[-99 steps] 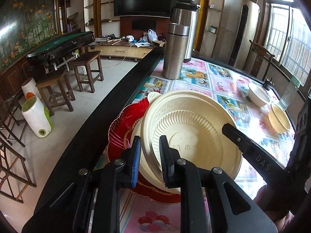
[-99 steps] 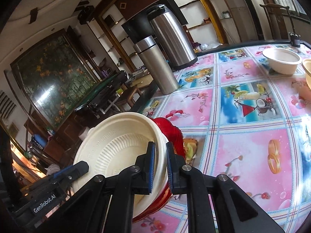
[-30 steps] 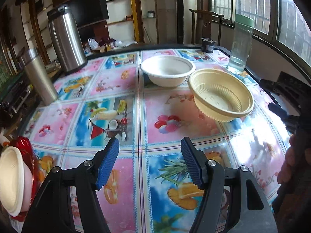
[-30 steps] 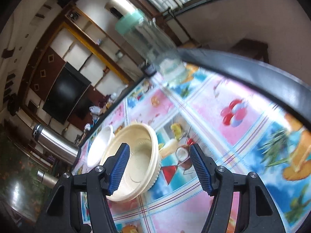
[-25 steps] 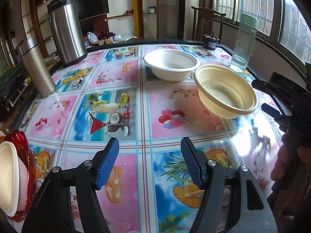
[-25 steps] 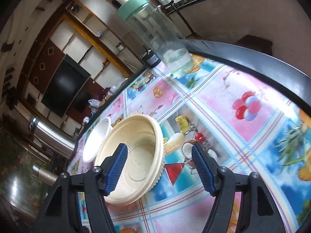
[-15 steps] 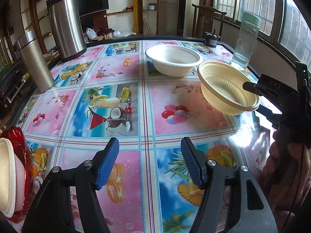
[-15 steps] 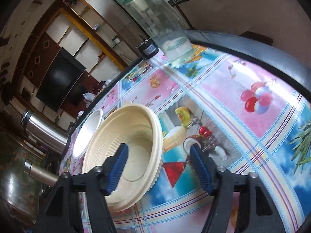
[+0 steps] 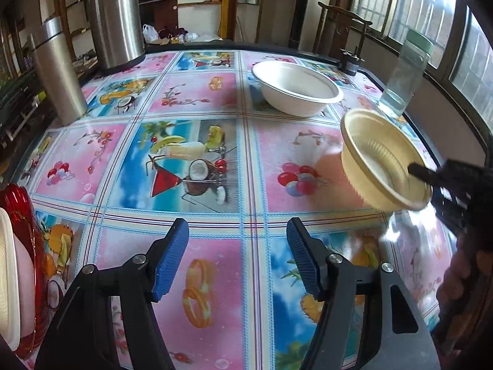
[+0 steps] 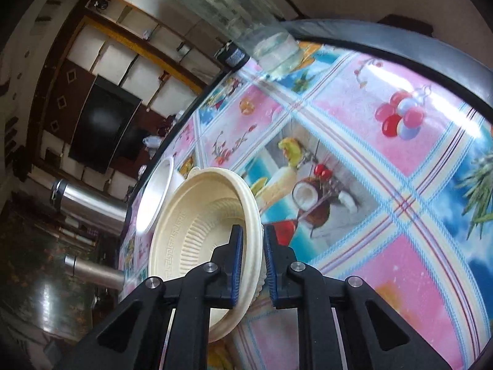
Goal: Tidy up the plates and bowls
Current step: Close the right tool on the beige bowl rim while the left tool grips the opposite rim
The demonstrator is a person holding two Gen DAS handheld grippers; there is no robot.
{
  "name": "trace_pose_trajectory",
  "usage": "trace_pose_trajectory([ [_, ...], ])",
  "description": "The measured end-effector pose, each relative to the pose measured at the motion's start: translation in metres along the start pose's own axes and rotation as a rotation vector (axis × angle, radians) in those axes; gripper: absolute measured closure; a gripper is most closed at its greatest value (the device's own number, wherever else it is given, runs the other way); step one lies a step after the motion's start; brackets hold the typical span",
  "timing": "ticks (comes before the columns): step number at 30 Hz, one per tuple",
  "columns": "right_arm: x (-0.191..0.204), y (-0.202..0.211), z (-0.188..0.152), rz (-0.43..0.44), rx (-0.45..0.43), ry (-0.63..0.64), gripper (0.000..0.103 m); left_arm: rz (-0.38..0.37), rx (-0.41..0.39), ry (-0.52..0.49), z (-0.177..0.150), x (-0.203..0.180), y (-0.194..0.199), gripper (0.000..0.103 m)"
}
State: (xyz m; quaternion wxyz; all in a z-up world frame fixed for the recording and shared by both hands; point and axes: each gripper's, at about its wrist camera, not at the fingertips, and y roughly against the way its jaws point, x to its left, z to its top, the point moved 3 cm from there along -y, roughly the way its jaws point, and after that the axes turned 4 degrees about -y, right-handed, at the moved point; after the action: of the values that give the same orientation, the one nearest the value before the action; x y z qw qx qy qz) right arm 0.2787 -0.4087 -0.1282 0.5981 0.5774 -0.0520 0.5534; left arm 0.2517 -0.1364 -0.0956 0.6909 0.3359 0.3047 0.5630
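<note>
Left wrist view. Ahead, your left tool (image 9: 235,257) stands wide and empty above the table (image 9: 215,98), its blue pads well apart. The white bowl (image 9: 297,88) rests upright toward the far edge, near the bottle (image 9: 405,74). Nearer and to the right, the cream bowl (image 9: 382,162) is tilted with its far side raised, and one finger of your right tool (image 9: 426,178) reaches inside it over the rim. At the left border a plate stack (image 9: 17,265) shows: red plates with a cream one on top. Two steel flasks (image 9: 58,71) stand at the far left.

Right wrist view. Your right tool (image 10: 251,263) is narrowed onto the rim of the cream bowl (image 10: 197,225), one pad inside the wall and one outside. The white bowl (image 10: 157,191) lies just behind it; whether the two touch cannot be told.

Handling, as a judgement: the cream bowl looks like thin moulded disposable ware, light but flexible, with a ribbed wall that may buckle under a hard squeeze. Hold it at the rolled rim, the stiffest part, and keep it level. A one-sided grip lets it swing, so nest it into the white bowl slowly.
</note>
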Motion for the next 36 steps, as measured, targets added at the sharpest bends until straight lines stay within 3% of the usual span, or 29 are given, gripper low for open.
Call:
trace_pose_trajectory([
  [5, 0.02, 0.007, -0.015, -0.077, 0.027, 0.162, 0.089, -0.087, 0.022, 0.068, 0.005, 0.014, 0.003, 0.038],
  [10, 0.041, 0.008, -0.043, -0.065, 0.113, 0.302, 0.089, -0.109, 0.017, 0.099, 0.009, 0.022, 0.006, 0.038],
  [16, 0.055, 0.01, -0.065, -0.049, 0.141, 0.395, 0.086, -0.118, 0.041, 0.086, 0.007, 0.019, 0.001, 0.037],
  [19, 0.054, 0.011, -0.063, -0.039, 0.146, 0.384, 0.085, -0.124, 0.047, 0.078, 0.006, 0.017, 0.0, 0.036],
  [25, 0.048, 0.009, -0.057, -0.017, 0.174, 0.31, 0.084, -0.216, 0.121, 0.102, 0.002, 0.016, -0.011, 0.037],
  [31, 0.047, 0.013, -0.051, 0.0, 0.163, 0.304, 0.083, -0.349, 0.154, 0.234, 0.003, 0.038, -0.013, 0.036],
  [36, 0.049, 0.016, -0.051, 0.011, 0.154, 0.316, 0.082, -0.422, 0.115, 0.296, 0.005, 0.045, -0.005, 0.029],
])
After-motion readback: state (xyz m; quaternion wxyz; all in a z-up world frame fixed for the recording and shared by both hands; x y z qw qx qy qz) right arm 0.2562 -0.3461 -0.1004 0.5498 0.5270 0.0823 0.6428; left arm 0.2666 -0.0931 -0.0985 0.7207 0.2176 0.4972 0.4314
